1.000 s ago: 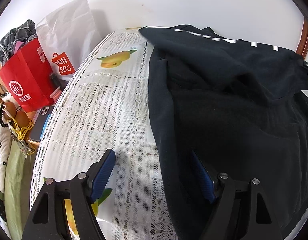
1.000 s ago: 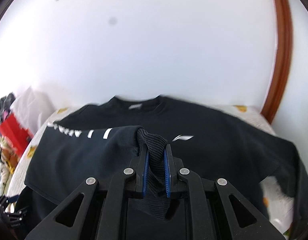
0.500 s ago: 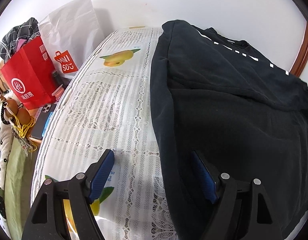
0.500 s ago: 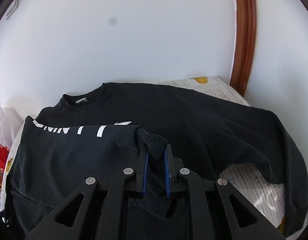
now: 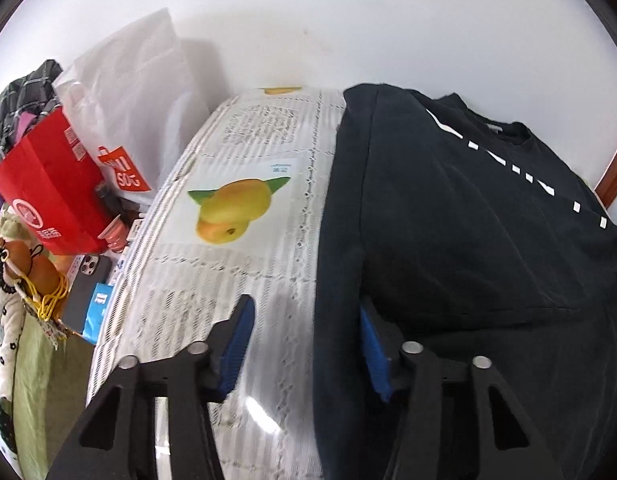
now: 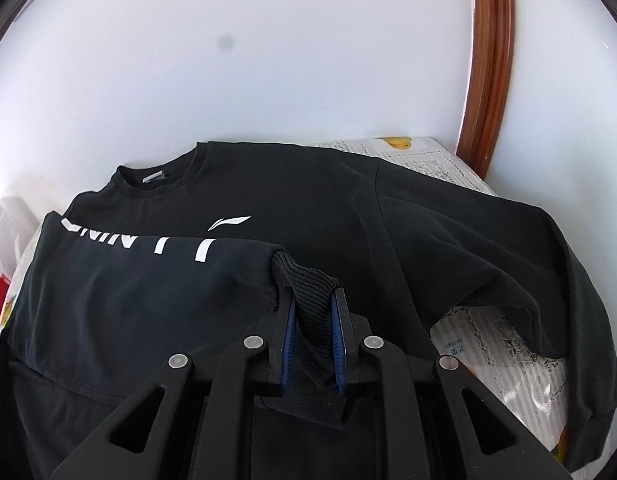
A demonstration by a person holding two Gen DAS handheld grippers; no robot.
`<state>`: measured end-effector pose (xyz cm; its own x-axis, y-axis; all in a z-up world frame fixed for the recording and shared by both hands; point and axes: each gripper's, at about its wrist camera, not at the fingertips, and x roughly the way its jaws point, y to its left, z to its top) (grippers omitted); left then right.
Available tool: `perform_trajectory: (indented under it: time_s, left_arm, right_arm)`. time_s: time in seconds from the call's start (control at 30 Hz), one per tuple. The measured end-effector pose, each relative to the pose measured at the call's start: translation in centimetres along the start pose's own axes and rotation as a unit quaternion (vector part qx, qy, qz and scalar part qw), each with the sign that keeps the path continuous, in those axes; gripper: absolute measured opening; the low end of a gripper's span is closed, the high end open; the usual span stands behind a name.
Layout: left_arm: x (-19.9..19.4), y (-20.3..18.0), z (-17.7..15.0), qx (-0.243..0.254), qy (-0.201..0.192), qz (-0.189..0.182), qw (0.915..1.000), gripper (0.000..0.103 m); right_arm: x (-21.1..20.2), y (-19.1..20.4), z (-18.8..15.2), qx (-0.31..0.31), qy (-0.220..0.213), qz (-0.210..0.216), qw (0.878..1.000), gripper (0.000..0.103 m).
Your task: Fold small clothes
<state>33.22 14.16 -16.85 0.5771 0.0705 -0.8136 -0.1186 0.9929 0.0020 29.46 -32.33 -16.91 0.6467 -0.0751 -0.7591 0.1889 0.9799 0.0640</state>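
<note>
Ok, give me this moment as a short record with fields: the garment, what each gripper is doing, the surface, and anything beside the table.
garment: black sweatshirt with white lettering, one sleeve folded across its chest
right gripper: shut on the ribbed cuff of that sleeve
left gripper: jaws closing, the sweatshirt's side edge between them, pads not yet pressing on it
surface: white lace tablecloth with fruit pictures
beside the table: red bag, white bag, phone
</note>
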Motion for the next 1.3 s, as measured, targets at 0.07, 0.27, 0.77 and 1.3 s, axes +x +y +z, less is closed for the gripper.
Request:
perform_trajectory:
  time_s: [0.07,0.27,0.77,1.3]
  left_arm:
    - [0.5,-0.4,0.0,0.021,0.003,0.002,0.9998,0.005]
    - [0.9,1.9,-0.9,-0.017,0.007,-0.027,0.9995,0.005]
    - [-1.5,1.9,-3.5,-0.003,0.021,0.001,0.9998,0.032]
    - [-5.3,-0.1,-10.7,0.020,0.002,-0.007,0.9998,0.058]
  right_arm:
    - [-0.4,0.2,0.3,-0.007,-0.009,0.002,1.000,0.016]
    - [-0.1,-1.3,0.1,0.009,-0.017,0.013,1.000,0.015]
    - [-0.8,-3.4,-4.3,-0.004,0.037,-0.036,0.999,0.047]
    - [-8.6,-17.6,-11.6,0.069,0.013,-0.132,0.989,0.059]
